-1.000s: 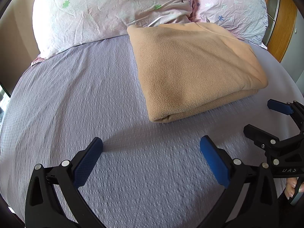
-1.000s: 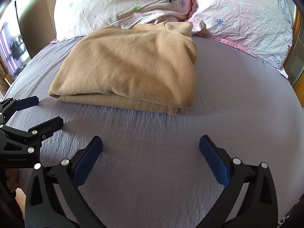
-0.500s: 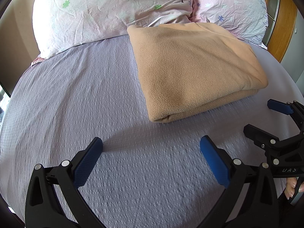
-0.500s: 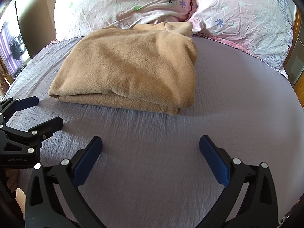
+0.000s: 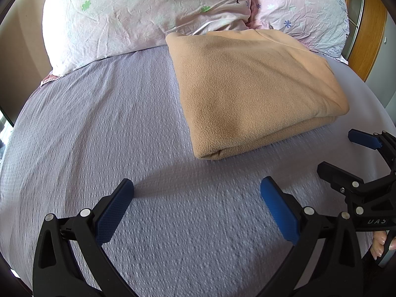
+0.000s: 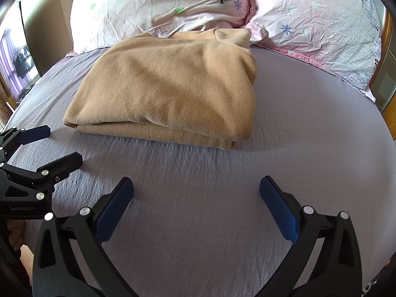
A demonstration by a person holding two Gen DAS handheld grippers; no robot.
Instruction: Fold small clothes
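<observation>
A folded tan fleece garment [image 5: 252, 86] lies on the lilac bed sheet [image 5: 99, 123], its far edge against the pillows. It also shows in the right wrist view [image 6: 168, 91]. My left gripper [image 5: 196, 193] is open and empty, low over the sheet, short of the fleece's near left corner. My right gripper [image 6: 196, 190] is open and empty, in front of the fleece's near edge. Each gripper appears in the other's view: the right gripper [image 5: 339, 153] at right, the left gripper [image 6: 57, 146] at left.
Two pale floral pillows [image 5: 138, 12] [image 6: 316, 24] stand along the head of the bed. A wooden headboard or frame [image 5: 368, 29] is at far right. A wall and a window area [image 6: 17, 61] lie beyond the bed's left side.
</observation>
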